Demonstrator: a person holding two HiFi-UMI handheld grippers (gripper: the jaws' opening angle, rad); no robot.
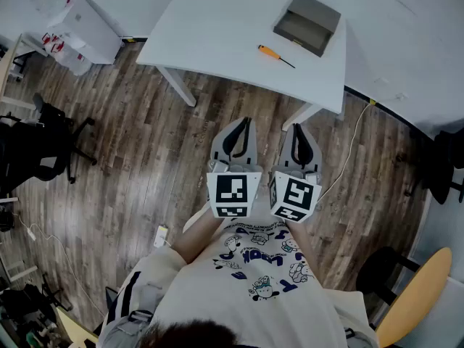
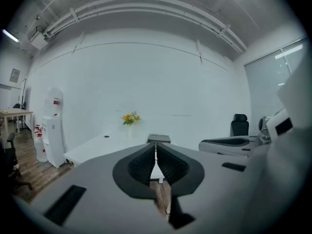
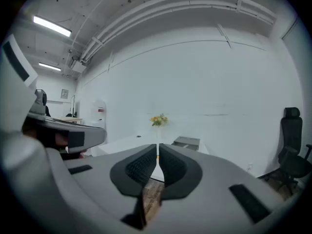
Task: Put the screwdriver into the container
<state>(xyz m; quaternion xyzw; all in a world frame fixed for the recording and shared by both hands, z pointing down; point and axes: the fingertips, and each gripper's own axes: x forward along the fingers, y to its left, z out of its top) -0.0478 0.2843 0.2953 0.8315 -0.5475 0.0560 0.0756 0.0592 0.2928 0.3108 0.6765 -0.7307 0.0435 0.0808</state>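
Head view: your left gripper (image 1: 247, 122) and right gripper (image 1: 296, 127) are clenched empty; the screwdriver (image 1: 275, 56) lies near the container (image 1: 317, 9).

The screwdriver (image 1: 275, 56) is lying flat on the white table (image 1: 217, 35), with its orange handle to the left and its thin dark shaft angling toward the right edge. Just beyond it, not touching, the container (image 1: 307, 23) (a shallow grey rectangular box, open on top) is sitting slightly askew near that same right edge.
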